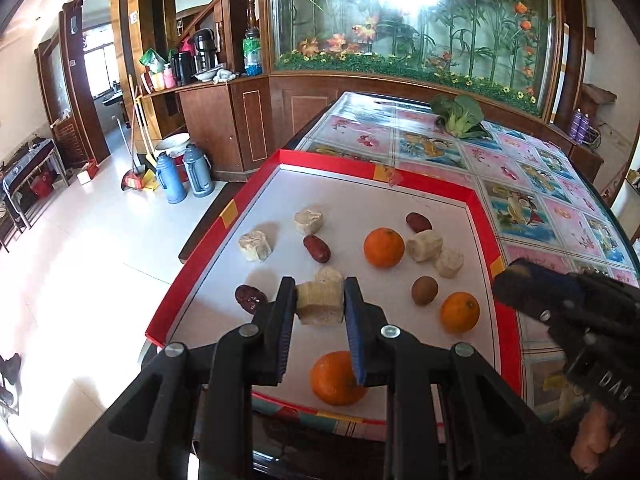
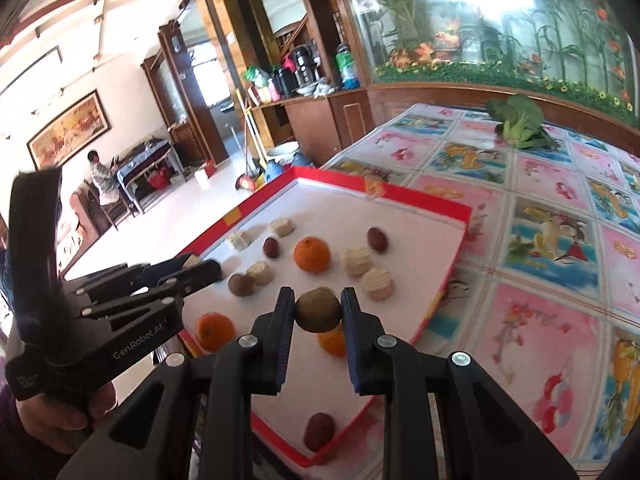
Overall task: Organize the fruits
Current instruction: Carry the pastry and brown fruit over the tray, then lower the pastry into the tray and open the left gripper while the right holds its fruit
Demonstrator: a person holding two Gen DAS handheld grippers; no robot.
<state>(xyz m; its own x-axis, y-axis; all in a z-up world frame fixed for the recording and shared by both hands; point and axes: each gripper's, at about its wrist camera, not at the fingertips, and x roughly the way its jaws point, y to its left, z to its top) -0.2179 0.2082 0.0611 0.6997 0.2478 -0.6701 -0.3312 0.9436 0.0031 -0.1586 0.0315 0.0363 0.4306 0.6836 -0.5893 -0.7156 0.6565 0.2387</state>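
1. Brown and round, the kiwi-like fruit (image 2: 319,309) sits clamped between your right gripper (image 2: 318,312) pads, held above the white floor of the tray (image 2: 400,196).
2. Your left gripper (image 1: 320,300) is closed on a pale banana chunk (image 1: 320,304), pinched at both sides; another pale chunk (image 1: 329,275) lies just behind it.
3. Inside the red-rimmed tray, in the left wrist view, lie three oranges: one in the middle (image 1: 383,247), one toward the right rim (image 1: 459,311), one nearest you (image 1: 335,378), partly behind your left gripper's right finger.
4. A second brown fruit (image 1: 424,290) rests between the middle orange and the right one.
5. Dark red dates are scattered about: one (image 1: 316,248) left of the middle orange, one (image 1: 418,222) behind it, one (image 1: 250,298) just left of your left gripper.
6. More pale chunks lie toward the far left (image 1: 256,245) and beside the middle orange (image 1: 424,245).
7. The tray stands on a table with a flowered, fruit-printed cloth (image 2: 540,216); a leafy green vegetable (image 2: 520,122) lies at its far end, well apart from the tray.
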